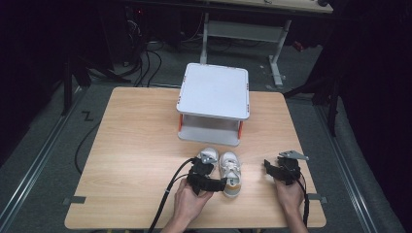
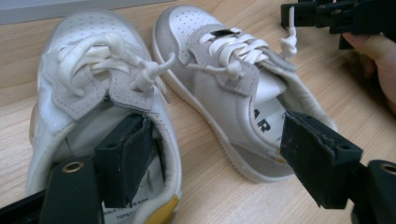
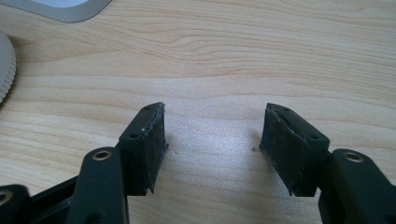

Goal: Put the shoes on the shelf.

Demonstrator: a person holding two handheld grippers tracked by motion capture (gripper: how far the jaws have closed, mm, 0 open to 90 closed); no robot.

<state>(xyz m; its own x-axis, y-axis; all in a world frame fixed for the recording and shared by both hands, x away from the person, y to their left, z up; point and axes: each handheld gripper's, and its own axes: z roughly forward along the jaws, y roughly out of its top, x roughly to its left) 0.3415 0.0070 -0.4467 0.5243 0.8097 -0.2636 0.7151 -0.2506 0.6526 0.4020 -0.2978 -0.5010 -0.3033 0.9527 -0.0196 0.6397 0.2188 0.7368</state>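
While both grippers sit wide open, the left gripper point(image 2: 212, 161) straddles the inner wall of the left toddler sneaker point(image 2: 100, 107); nothing gripped.

One jaw inside the left sneaker's heel opening, other jaw over the heel of the right toddler sneaker point(image 2: 233, 88); pads not pressing on either. Pair stands side by side, nearly touching, toes toward the white two-tier stand point(image 1: 214, 92), near the front-middle of the wooden table point(image 1: 136, 136). White laces knotted, grey tongue patches, yellow heel tab on left shoe. Right gripper point(image 3: 212, 147) well to the right of the shoes, jaws spread over bare tabletop, holding nothing; seen in the high view at point(image 1: 286, 167).
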